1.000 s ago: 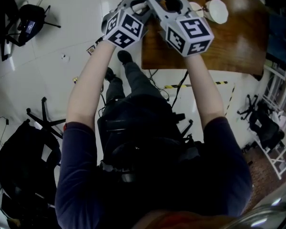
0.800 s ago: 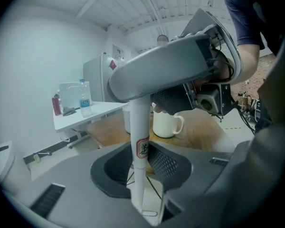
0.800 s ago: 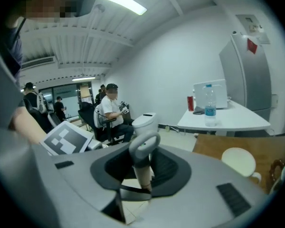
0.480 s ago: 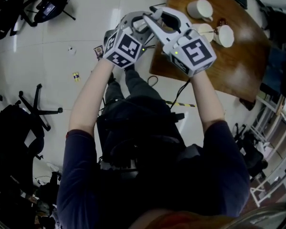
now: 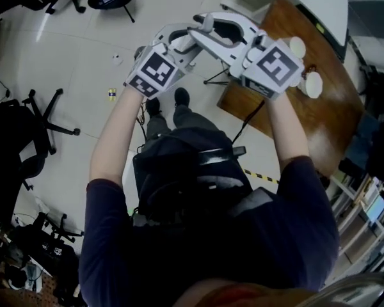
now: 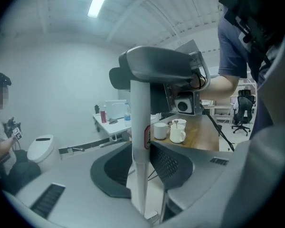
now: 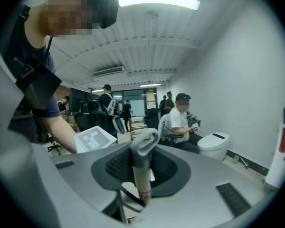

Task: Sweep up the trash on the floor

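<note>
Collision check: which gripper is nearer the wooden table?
Right. The right gripper, jaws just closing on the looped handle, is over the table's corner; the left gripper, jaws just widening round the white pole, is farther left over the floor.

Black-and-white square patterns on the marker cubes [image 5: 273, 66]. Pale grey fingers [image 6: 52, 194], with dark grey, finely gridded pads [image 6: 109, 172]. A white pole [image 6: 138, 127] with a small red-edged label and a grey top. A grey loop handle [image 7: 143, 148] over a white shaft. Glossy brown wood on the worktop [image 5: 320, 126], white mugs [image 6: 176, 133], pale tiled floor [image 5: 70, 50], yellow-and-black striped tape [image 5: 262, 176], dark blue sleeves [image 5: 102, 235].
</note>
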Available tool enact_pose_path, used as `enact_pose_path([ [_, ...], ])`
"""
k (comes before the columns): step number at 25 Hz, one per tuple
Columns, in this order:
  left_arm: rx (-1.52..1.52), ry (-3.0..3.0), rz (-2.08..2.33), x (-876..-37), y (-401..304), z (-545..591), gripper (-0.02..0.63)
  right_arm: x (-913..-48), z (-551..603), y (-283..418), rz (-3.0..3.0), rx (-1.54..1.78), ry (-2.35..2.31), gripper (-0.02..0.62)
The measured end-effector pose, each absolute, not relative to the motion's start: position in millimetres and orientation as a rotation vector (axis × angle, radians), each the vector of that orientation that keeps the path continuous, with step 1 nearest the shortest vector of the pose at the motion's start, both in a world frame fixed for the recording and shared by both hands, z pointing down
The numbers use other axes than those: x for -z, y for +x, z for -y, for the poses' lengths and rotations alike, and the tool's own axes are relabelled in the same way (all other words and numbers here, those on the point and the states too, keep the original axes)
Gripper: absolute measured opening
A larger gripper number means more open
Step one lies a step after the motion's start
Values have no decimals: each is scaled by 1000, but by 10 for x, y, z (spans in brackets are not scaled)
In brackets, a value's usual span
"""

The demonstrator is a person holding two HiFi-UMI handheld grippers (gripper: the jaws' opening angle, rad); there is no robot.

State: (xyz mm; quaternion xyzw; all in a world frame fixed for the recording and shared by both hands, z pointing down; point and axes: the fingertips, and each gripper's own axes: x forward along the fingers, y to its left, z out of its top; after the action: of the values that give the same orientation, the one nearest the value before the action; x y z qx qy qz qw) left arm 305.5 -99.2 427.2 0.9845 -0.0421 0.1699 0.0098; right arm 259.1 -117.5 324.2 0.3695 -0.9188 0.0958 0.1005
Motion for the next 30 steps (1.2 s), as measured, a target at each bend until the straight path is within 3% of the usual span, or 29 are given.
enact_pose_path([
  [15,-656,3002,876,-4000,1109,1464,91,-2923,1260,652,2925,-80,461,112],
  [30,-472,2903,862,-3940,-349,1319,91,-2906,1074,-1060,2822,-30,338,112],
])
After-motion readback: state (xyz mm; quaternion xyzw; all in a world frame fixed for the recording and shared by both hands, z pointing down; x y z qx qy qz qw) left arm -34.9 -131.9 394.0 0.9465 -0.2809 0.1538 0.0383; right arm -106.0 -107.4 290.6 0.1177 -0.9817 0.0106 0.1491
